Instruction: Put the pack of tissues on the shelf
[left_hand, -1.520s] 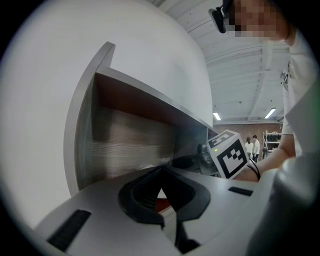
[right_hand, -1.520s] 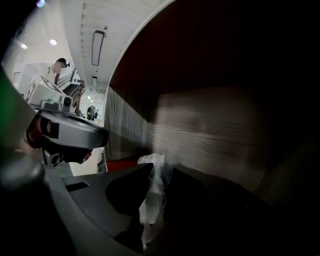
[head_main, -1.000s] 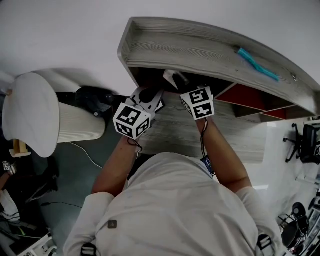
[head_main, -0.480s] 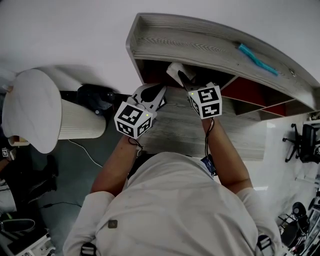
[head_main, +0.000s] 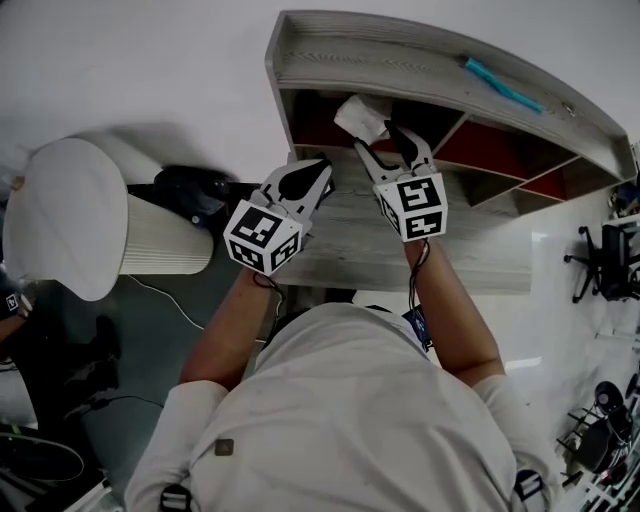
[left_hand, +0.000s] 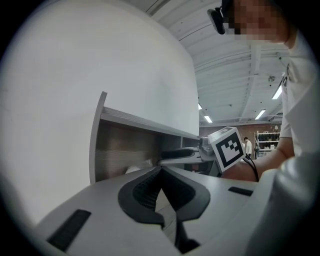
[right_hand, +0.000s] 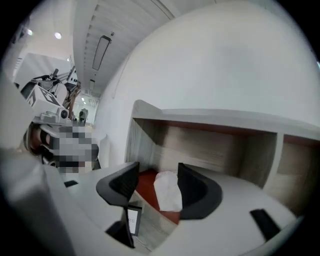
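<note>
1. The shelf (head_main: 400, 50) is a long, low unit in pale grey wood-grain board. It's open at the front and upright dividers split it into boxy compartments with red floors. Behind it there's just a plain white wall.
2. It stands along the back of a bench (head_main: 350, 255) with the same streaky grey grain, flat and matte.
3. Left of the shelf the floor (head_main: 150, 350) is dark grey. The left gripper view looks past the shelf's far end to a ribbed ceiling with strip lights.
4. On top of the shelf, toward its right end, lies a thin teal stick (head_main: 503, 84).
5. The pack of tissues (head_main: 362, 117) is in the shelf's leftmost compartment, lying on the red floor. It's a small, soft-looking white packet with rounded corners.
6. The right claw (head_main: 390, 145) is at the mouth of that compartment. Its jaws have just been opening and now stand wide. The pack shows in the gap, just past the tips, and neither pad is pressing on it.
7. The left claw (head_main: 322, 162) is by the shelf's left front corner, tips together with nothing between them. Both claws are smooth light grey plastic with black ribbed pads.
</note>
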